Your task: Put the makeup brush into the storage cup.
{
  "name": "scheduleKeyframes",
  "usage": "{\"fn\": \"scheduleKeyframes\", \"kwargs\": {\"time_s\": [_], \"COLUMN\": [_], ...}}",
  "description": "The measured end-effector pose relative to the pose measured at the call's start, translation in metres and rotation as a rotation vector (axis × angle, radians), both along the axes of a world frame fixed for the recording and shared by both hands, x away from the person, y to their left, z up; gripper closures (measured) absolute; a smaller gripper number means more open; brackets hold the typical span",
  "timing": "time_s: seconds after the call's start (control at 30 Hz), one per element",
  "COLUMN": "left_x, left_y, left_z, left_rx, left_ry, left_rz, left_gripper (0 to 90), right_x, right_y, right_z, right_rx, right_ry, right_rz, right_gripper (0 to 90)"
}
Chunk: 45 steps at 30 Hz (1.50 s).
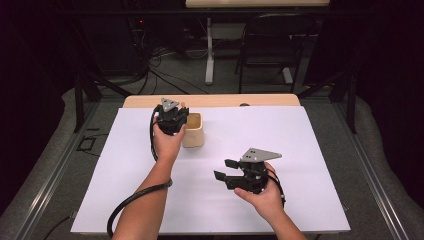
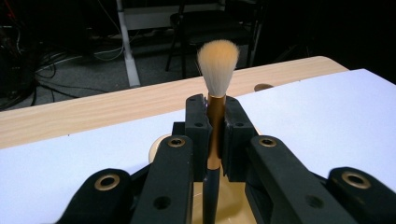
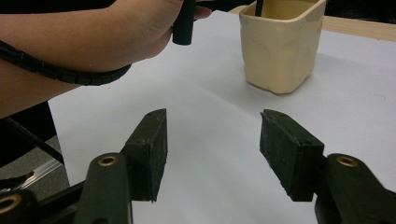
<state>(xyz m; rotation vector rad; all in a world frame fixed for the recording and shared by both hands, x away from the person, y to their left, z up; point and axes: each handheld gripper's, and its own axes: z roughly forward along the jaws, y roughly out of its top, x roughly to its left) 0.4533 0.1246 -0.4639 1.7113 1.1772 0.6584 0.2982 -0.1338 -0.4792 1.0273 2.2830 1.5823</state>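
A makeup brush (image 2: pixel 215 88) with pale bristles, a gold ferrule and a dark handle stands upright between the jaws of my left gripper (image 2: pixel 215 126), which is shut on it. Its handle reaches down into a cream cup (image 2: pixel 233 205). In the high view the left gripper (image 1: pixel 172 118) hovers over the left side of that cup (image 1: pixel 194 131) at the back of the white sheet. In the right gripper view the cup (image 3: pixel 280 44) stands far off with the dark handle (image 3: pixel 258 7) inside. My right gripper (image 3: pixel 212 151) is open and holds nothing; it sits lower right (image 1: pixel 223 170) above the sheet.
A white sheet (image 1: pixel 300 150) covers a wooden table (image 1: pixel 225 100) whose back strip shows a small hole (image 1: pixel 244 105). Beyond stand a dark folding chair (image 1: pixel 272 45) and a white table leg (image 1: pixel 209 50). The left forearm (image 3: pixel 60 42) with its black cable crosses the right gripper view.
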Motion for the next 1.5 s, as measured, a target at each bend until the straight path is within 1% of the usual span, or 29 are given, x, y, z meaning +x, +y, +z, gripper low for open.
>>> {"fn": "scheduleKeyframes", "kwargs": {"time_s": [0.07,0.13,0.27,0.43,0.47,0.57,0.63,0.73,0.83,0.9,1.03,1.5], "left_x": [0.000,0.000,-0.001,0.000,0.000,0.000,0.000,0.000,-0.001,-0.001,-0.001,-0.003], "left_y": [0.000,0.001,0.001,0.000,0.000,-0.001,-0.002,-0.003,-0.004,-0.004,-0.004,-0.005], "left_z": [-0.001,-0.001,-0.002,-0.004,-0.004,-0.005,-0.005,-0.006,-0.007,-0.008,-0.010,-0.015], "left_rx": [-0.003,-0.003,0.004,-0.004,0.000,0.004,0.006,0.007,0.012,0.016,0.018,0.026], "left_ry": [-0.002,0.000,0.006,0.002,0.003,0.006,0.007,0.006,0.006,0.008,0.015,0.019], "left_rz": [-0.002,0.000,-0.002,0.000,-0.001,-0.005,-0.007,-0.011,-0.013,-0.014,-0.012,-0.015], "left_gripper": [83.2,83.2,83.2,83.2,83.3,83.2,83.3,83.2,83.2,83.2,83.2,83.2], "right_x": [0.000,0.000,0.000,0.000,0.000,0.000,0.000,0.000,0.000,0.000,0.000,0.000], "right_y": [0.000,0.001,0.001,0.002,0.001,0.001,0.001,0.001,0.001,0.001,0.001,0.001], "right_z": [0.000,-0.001,-0.001,-0.001,-0.001,-0.001,-0.002,-0.001,-0.001,-0.001,-0.001,-0.001], "right_rx": [-0.004,0.002,0.000,0.006,-0.006,-0.008,0.001,-0.003,0.007,-0.002,-0.002,-0.006], "right_ry": [0.000,-0.003,-0.002,-0.004,0.001,0.001,0.001,0.001,-0.004,0.000,0.001,0.002], "right_rz": [-0.002,0.000,-0.002,-0.001,-0.001,0.000,0.001,0.001,-0.001,0.001,0.002,0.003], "right_gripper": [41.7,41.7,41.7,41.7,41.7,41.7,41.7,41.7,41.7,41.7,41.7,41.7]}}
